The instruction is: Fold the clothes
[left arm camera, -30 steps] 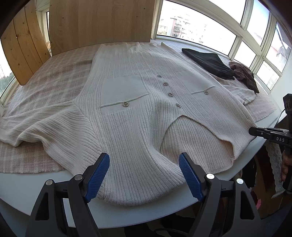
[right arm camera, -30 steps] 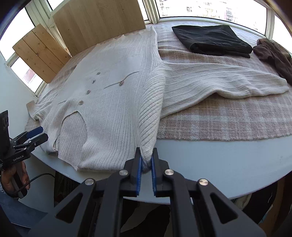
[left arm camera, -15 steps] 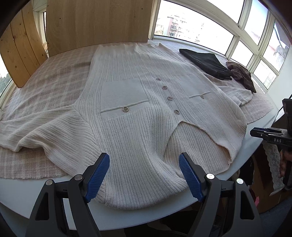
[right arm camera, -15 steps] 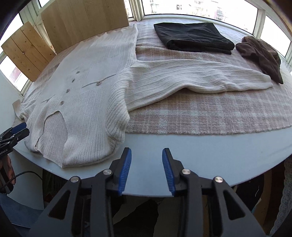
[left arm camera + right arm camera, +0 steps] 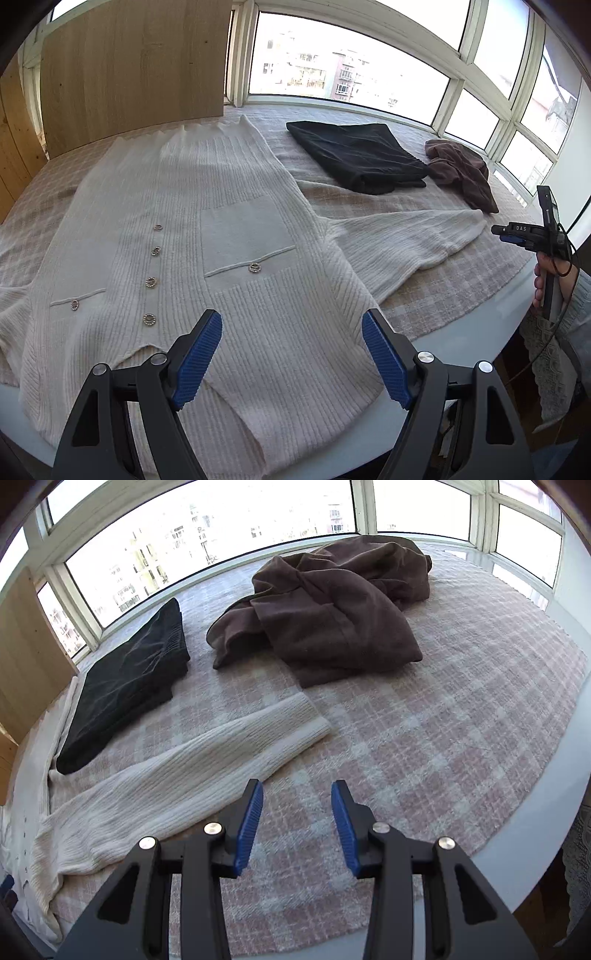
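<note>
The left tool (image 5: 291, 354) hangs over the near edge of the desk (image 5: 476, 332), its blue-padded jaws spread wide with nothing between them, just above the hem of the cream ribbed cardigan (image 5: 229, 236). The cardigan lies flat and face up on the near left part of the desk, its hem at the near edge and its neckline toward the far side, with a row of metal buttons (image 5: 151, 282) down the front and a patch pocket (image 5: 245, 240) on each side. One sleeve (image 5: 177, 775) stretches out to the right across the checked pink-and-white blanket (image 5: 461, 716) that covers the desk. The right tool (image 5: 297, 821) hovers just beside that sleeve near its cuff, jaws partly apart and holding nothing; in the left wrist view it shows at the right edge, gripped by a person's hand (image 5: 546, 273), and its black body bears the white letters "DAS" (image 5: 521, 228).

Farther back, a folded black garment (image 5: 362, 157) rests on the blanket, and a crumpled brown garment (image 5: 332, 602) lies beside it toward the far right edge. Light wooden boards (image 5: 133, 62) stand along the far left edge. White-framed windows (image 5: 347, 74) curve around the far side, showing sunlit apartment buildings outside.
</note>
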Demonstrator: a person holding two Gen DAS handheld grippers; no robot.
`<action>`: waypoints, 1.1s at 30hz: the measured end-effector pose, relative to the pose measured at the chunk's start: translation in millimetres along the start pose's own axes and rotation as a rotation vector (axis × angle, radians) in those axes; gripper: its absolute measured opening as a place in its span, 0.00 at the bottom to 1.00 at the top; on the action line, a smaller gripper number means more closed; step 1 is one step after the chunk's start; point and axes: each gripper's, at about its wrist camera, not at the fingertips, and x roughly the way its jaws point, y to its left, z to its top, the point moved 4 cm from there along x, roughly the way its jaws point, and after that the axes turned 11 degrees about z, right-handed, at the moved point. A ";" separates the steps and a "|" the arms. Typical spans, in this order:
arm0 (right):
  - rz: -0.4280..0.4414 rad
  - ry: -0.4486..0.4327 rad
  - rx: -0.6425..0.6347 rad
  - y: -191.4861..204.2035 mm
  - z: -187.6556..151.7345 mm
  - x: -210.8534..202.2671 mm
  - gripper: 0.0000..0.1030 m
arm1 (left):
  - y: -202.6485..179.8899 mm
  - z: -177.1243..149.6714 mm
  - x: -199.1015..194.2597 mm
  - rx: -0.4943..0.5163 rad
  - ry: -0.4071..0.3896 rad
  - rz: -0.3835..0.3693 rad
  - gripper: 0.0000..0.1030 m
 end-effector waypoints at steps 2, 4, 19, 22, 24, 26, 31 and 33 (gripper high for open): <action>0.027 0.014 0.073 -17.7 14.0 11.2 0.37 | -25.2 -5.2 13.1 0.027 0.035 0.008 0.75; 0.066 0.010 0.112 -22.7 22.4 19.5 0.39 | -38.6 -10.7 21.7 0.039 0.058 0.013 0.75; 0.218 -0.073 -0.030 4.9 31.7 -6.7 0.08 | -39.0 -29.8 33.7 -0.031 0.090 0.023 0.64; 0.165 -0.094 -0.045 -9.6 35.8 -26.9 0.08 | -40.1 -31.1 29.5 -0.035 0.098 0.000 0.48; 0.129 -0.097 -0.045 -25.6 35.7 -39.4 0.08 | -40.7 -32.0 26.7 -0.037 0.104 -0.015 0.48; 0.096 -0.083 -0.036 -39.1 33.0 -39.5 0.08 | -41.4 -32.8 23.9 -0.039 0.109 -0.030 0.48; -0.008 0.030 -0.111 -46.3 13.2 -5.7 0.20 | -38.4 -35.7 14.4 -0.047 0.115 -0.055 0.56; -0.091 0.076 -0.180 -33.2 6.8 6.7 0.34 | -9.0 -41.0 -3.5 -0.069 0.067 0.016 0.60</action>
